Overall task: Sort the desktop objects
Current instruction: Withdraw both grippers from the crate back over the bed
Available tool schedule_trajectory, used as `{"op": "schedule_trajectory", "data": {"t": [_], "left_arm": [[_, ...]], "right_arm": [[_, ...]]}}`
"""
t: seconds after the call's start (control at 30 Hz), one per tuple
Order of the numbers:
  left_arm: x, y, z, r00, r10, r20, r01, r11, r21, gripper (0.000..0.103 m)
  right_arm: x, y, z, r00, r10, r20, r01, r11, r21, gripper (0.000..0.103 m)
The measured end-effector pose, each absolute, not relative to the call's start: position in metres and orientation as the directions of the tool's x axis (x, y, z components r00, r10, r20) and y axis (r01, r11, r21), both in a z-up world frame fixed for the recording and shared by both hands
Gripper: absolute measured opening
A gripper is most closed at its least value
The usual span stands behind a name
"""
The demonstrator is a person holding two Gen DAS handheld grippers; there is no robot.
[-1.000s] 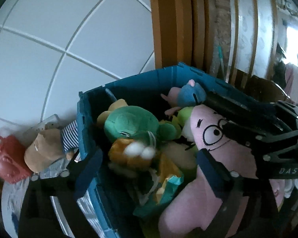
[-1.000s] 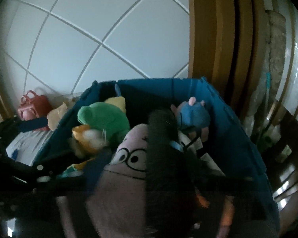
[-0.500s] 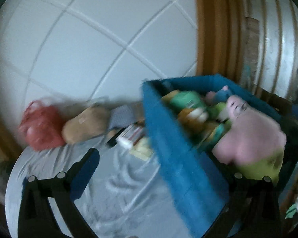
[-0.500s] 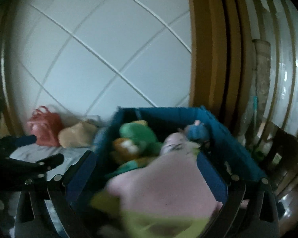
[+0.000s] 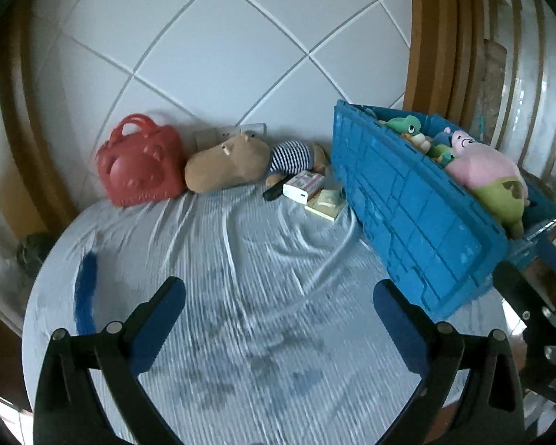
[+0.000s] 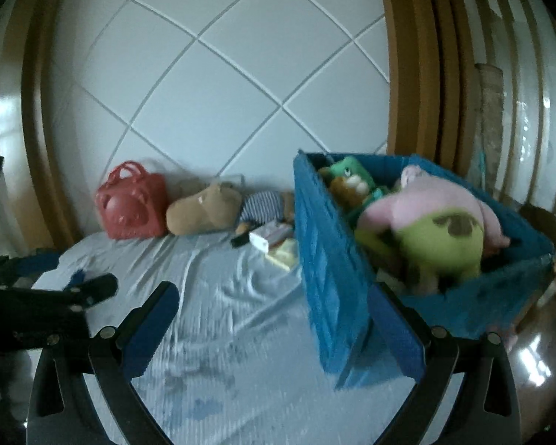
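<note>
Both grippers hang over a table draped in a wrinkled pale striped cloth (image 5: pixel 218 259). Left gripper (image 5: pixel 274 307): jaws spread wide, nothing between them, only cloth below. Right gripper (image 6: pixel 272 315): jaws likewise wide apart and empty, its right finger in front of the near corner of the blue crate (image 6: pixel 330 259). The crate stands on the right side of the table and is filled with soft toys: a pink plush with green shorts (image 6: pixel 430 222) lies on top, a green plush (image 6: pixel 346 172) sits at the far end. Against the tiled wall stand a red plastic handbag (image 5: pixel 141 161) and, just beside it, a tan plush in a striped shirt (image 5: pixel 233 165). Between that plush and the crate lie a small white box (image 5: pixel 302 187) and a yellow pad (image 5: pixel 326 204), touching each other. A blue streak (image 5: pixel 85 296) marks the cloth at left.
</note>
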State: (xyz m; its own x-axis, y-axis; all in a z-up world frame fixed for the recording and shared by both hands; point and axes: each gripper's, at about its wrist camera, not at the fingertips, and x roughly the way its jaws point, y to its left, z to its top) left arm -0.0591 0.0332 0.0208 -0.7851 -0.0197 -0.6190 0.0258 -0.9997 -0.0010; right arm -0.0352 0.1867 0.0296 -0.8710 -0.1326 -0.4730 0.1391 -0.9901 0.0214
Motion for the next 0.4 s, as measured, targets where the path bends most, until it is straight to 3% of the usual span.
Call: {"op": "schedule_trajectory", "data": {"t": [0.4], "left_arm": [[0.001,0.026,0.017,-0.798,-0.023,-0.603,0.049,-0.998,-0.026,0.103]], "right_arm": [[-0.003,0.19,0.026,-0.863,-0.113,-0.493,0.14,-0.99,-0.018,0.103]]}}
